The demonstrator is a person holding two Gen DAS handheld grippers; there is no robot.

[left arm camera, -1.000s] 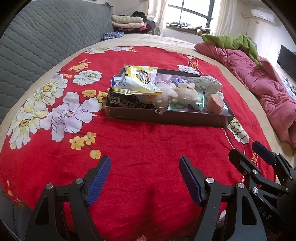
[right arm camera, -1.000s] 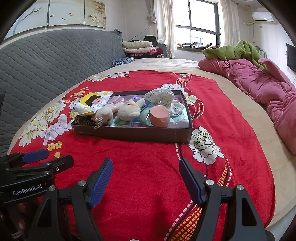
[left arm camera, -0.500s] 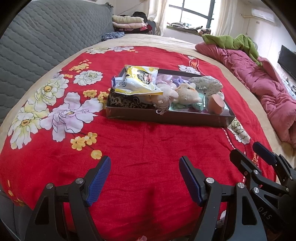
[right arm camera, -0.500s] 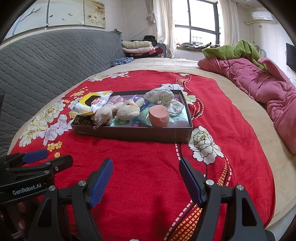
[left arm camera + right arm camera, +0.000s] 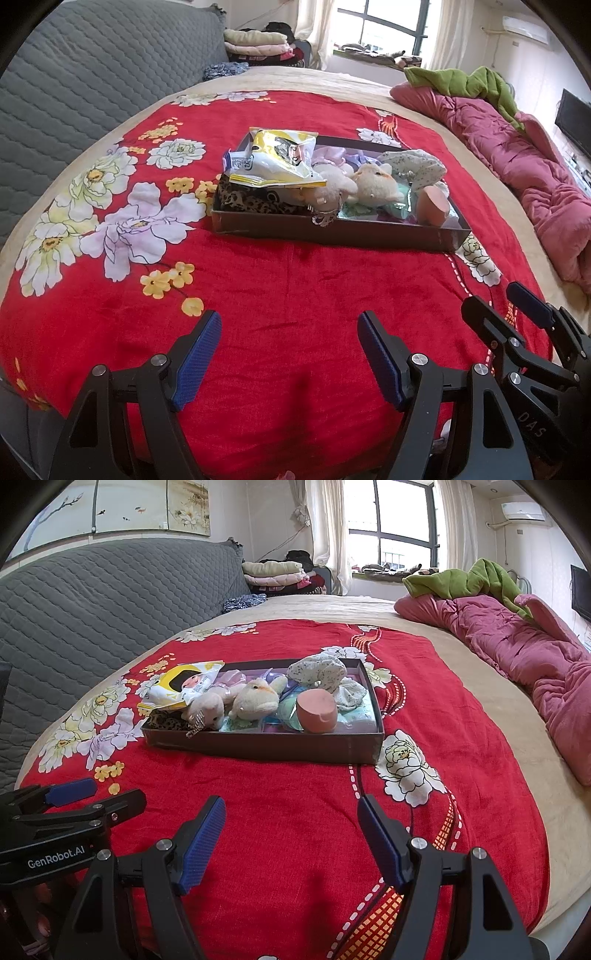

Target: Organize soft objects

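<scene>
Toys [image 5: 255,699] fill the box [image 5: 258,747] at twelve o'clock — both grippers [image 5: 290,354] [image 5: 290,834] spread, empty, poised short of it.

tray [image 5: 266,747] sits on the blanket [image 5: 295,830] ahead of me. in it: snack bag [image 5: 184,686] far left, two plush toys [image 5: 236,701] mid, round sponge [image 5: 317,710] right, cloth bundle [image 5: 317,670] behind it. quilt [image 5: 517,638] lies far right.
</scene>
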